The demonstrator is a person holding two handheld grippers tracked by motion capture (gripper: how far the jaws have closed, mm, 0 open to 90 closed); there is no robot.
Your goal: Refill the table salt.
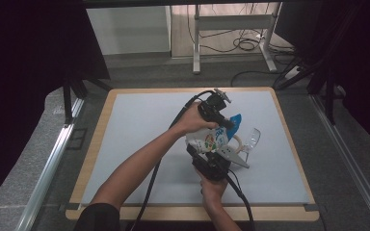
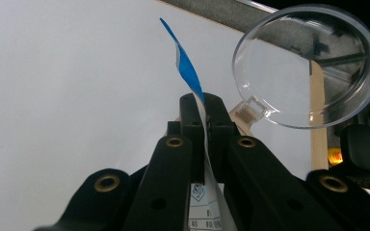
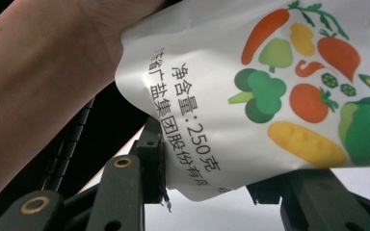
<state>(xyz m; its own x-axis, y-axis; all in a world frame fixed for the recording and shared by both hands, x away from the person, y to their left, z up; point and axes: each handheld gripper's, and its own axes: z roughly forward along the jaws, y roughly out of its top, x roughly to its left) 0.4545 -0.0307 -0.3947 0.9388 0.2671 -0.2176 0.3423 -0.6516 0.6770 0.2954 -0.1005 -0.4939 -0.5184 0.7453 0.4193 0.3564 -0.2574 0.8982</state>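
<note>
Centre frame, the left gripper [image 2: 205,108] clenches the white vegetable-printed pouch's [image 1: 211,139] blue top while the right gripper [image 3: 212,192] grasps its bottom, tilting it toward the clear plastic cup [image 1: 251,140], apparently for pouring.

Light's even from overhead; my table mat [image 1: 139,144] reads bright, room around it v. dark, corners almost black. Soft shadows under my arms. Left gripper view: mat washed out, glare on the clear lid [image 2: 308,62]. Right gripper view: my wrist close-up, probably slightly blurred.

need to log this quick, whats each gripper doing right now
left gripper: shut on the top edge of the pouch.
right gripper: shut on the pouch's lower end.
</note>
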